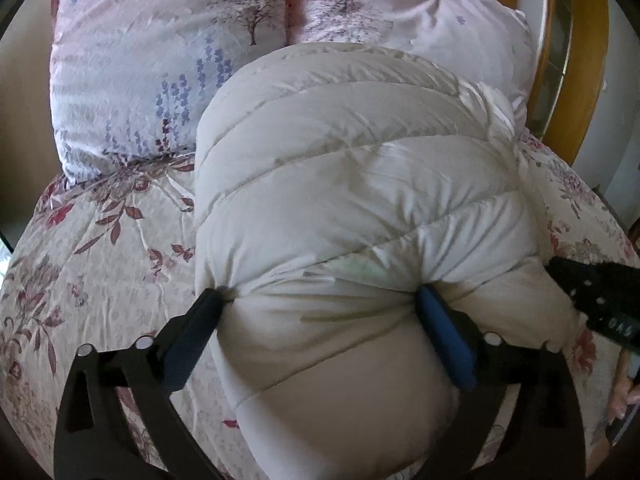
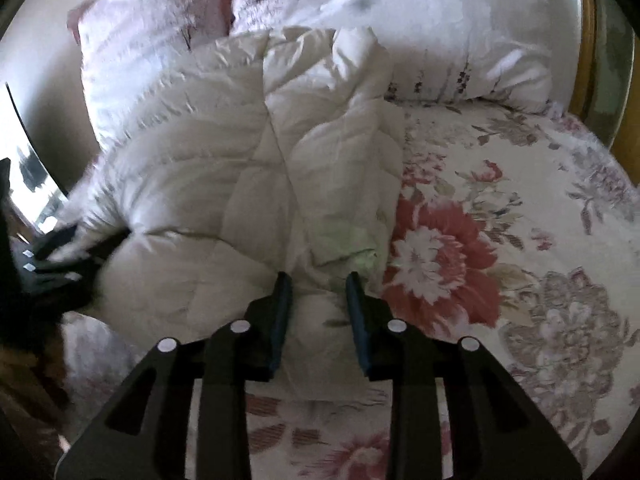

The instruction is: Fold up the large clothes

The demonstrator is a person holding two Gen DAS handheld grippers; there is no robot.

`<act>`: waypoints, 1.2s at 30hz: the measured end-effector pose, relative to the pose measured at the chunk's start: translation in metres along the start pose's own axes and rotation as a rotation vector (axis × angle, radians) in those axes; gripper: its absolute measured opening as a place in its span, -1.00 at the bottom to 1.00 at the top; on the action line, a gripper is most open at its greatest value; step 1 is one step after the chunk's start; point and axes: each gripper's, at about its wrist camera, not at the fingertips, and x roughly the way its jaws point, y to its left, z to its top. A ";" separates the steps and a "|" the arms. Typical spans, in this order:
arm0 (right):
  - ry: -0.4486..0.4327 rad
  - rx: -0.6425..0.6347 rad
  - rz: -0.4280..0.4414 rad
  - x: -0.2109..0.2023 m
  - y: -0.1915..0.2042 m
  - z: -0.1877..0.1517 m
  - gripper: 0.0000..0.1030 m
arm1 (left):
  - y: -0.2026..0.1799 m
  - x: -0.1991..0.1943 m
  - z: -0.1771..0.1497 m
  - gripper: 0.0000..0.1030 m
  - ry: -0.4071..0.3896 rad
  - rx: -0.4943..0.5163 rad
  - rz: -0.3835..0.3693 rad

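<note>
Left gripper (image 1: pixel 320 300) spread wide, pressing puffy cream quilted down coat (image 1: pixel 352 168) flat; right gripper (image 2: pixel 319 280) narrowed around its hem fold.

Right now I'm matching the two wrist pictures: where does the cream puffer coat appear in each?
Left wrist: cream puffer coat fills centre, running to the bottom edge.
Right wrist: coat sits centre-left.
Shared landmark: pink tree-print pillows directly behind it.

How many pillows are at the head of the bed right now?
2. One pillow lies at the far left, the other pillow beside it at the far right, partly hidden behind the folded puffy jacket. More could sit out of frame.
</note>
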 end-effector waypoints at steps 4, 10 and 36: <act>-0.033 -0.049 -0.039 -0.024 0.010 -0.004 0.49 | 0.010 -0.023 -0.007 0.97 -0.029 -0.062 -0.010; -0.027 -0.148 -0.036 -0.053 0.027 -0.020 0.86 | 0.009 -0.062 -0.028 0.97 -0.070 -0.051 0.009; 0.167 -0.140 -0.072 -0.026 0.042 -0.061 0.91 | 0.008 -0.050 -0.089 0.97 0.166 -0.090 0.110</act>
